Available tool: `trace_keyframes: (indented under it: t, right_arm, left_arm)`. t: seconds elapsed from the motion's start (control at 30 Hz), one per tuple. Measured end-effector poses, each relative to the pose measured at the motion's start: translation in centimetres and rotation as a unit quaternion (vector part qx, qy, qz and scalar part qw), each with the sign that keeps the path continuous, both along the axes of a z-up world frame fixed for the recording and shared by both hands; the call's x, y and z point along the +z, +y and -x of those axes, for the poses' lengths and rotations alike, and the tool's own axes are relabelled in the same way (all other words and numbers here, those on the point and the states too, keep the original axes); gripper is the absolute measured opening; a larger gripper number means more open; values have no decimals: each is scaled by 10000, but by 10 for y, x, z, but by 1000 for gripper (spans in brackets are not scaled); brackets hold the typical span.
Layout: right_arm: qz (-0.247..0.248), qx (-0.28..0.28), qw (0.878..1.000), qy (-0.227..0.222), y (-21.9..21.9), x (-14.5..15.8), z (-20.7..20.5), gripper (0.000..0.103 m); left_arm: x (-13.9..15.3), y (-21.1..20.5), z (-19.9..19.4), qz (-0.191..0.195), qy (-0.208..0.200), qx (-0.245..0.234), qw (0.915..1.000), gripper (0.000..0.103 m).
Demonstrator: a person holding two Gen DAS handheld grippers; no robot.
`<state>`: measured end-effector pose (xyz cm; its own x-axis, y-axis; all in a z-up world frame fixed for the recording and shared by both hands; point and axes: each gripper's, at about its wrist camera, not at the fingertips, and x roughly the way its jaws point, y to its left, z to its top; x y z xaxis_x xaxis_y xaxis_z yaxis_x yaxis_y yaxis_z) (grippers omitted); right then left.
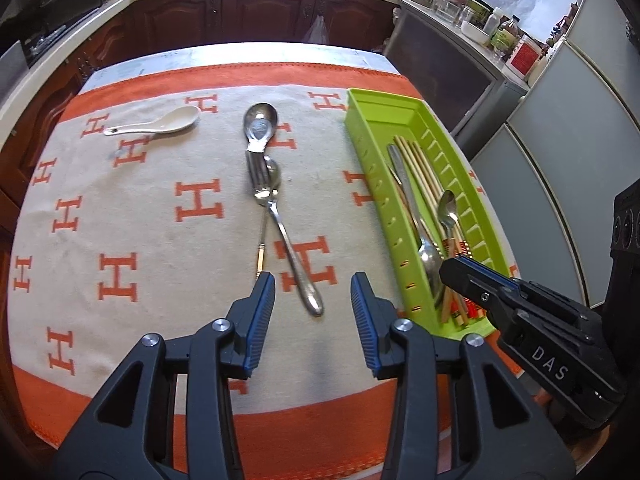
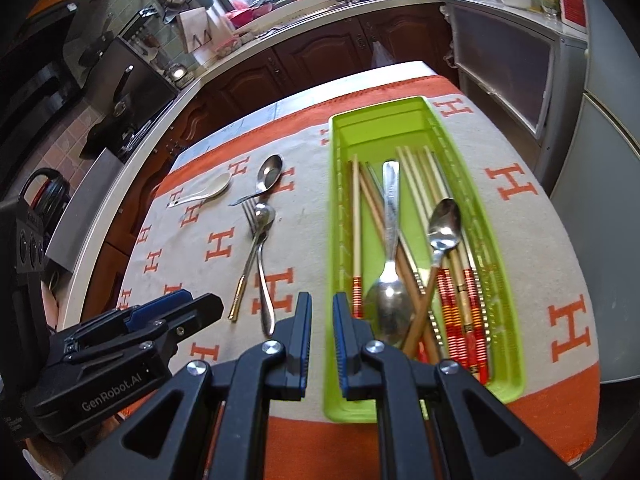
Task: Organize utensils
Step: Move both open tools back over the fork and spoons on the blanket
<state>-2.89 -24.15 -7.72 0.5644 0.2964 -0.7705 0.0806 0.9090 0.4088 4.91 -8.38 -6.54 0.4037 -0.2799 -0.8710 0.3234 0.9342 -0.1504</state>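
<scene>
Left gripper (image 1: 313, 296) hangs low over the cloth, fingers wide apart, empty, straddling the handle end of a steel spoon (image 1: 294, 256). Right gripper (image 2: 322, 316) sits at the near left rim of the green tray (image 2: 516, 320), fingers only narrowly apart, nothing between them. Judged roughly half done. Tray contents: two steel spoons, one large (image 2: 390, 280) and one small (image 2: 442, 226), plus a bundle of chopsticks (image 2: 456, 296); the sticks overlap, so no reliable count, though there are clearly more than six. Left on the cloth (image 1: 120, 208), near to far: the steel spoon crossed over a gold-handled fork (image 1: 258, 200), one broad short-handled steel spoon (image 1: 260, 124), and one white ceramic spoon (image 1: 160, 125) well to the left. Four pieces outstanding.
</scene>
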Motion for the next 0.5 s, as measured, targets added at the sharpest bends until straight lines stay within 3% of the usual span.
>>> trace_keyframes:
  t: [0.5]
  right_arm:
    - [211,557,9980,194,48,-4,-42,11]
  left_arm:
    - [4,60,-22,-397,-606,504,9961,36]
